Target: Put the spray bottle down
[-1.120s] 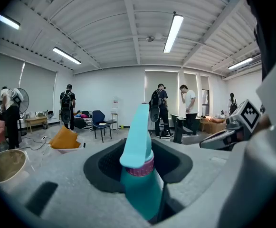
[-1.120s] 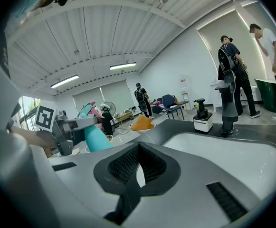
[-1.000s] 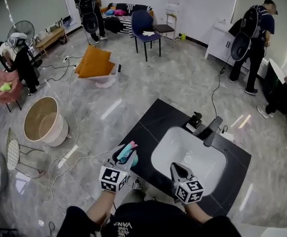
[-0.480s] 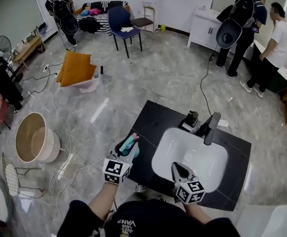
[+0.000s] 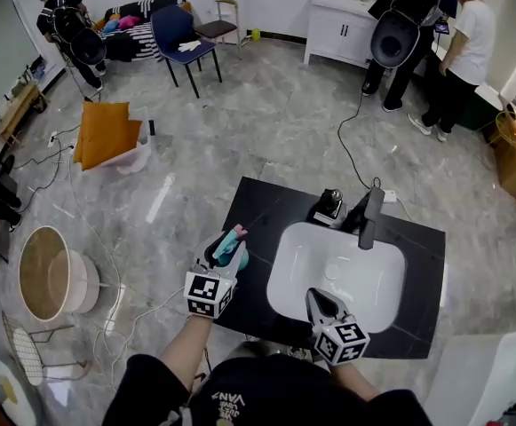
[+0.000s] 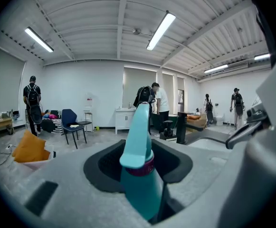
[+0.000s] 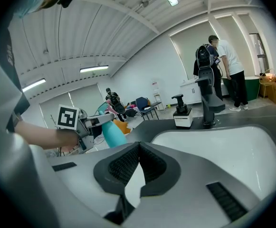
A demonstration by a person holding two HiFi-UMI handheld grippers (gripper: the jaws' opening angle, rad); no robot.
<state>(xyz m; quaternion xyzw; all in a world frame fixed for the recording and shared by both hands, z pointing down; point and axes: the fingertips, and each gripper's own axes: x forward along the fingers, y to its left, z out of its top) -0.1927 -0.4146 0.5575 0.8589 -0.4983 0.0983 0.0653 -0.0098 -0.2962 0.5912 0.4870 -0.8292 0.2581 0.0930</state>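
A teal spray bottle (image 5: 232,243) with a pink band at its neck sits between the jaws of my left gripper (image 5: 225,254), which is shut on its body. It hangs over the left edge of the black counter (image 5: 259,209). In the left gripper view the bottle (image 6: 138,175) fills the middle, nozzle pointing away. My right gripper (image 5: 320,301) hovers at the near rim of the white sink (image 5: 377,302), shut and empty. The right gripper view shows its tips (image 7: 138,148) touching, with the bottle (image 7: 113,136) off to the left.
A black faucet (image 5: 368,216) and a black soap dispenser (image 5: 329,204) stand behind the sink. Cables, a round tub (image 5: 51,273) and an orange cushion (image 5: 105,134) lie on the floor to the left. People stand at the back of the room.
My left gripper has carried the bottle rightward, from over the floor to the counter's left edge. The right gripper has stayed by the sink's near rim.
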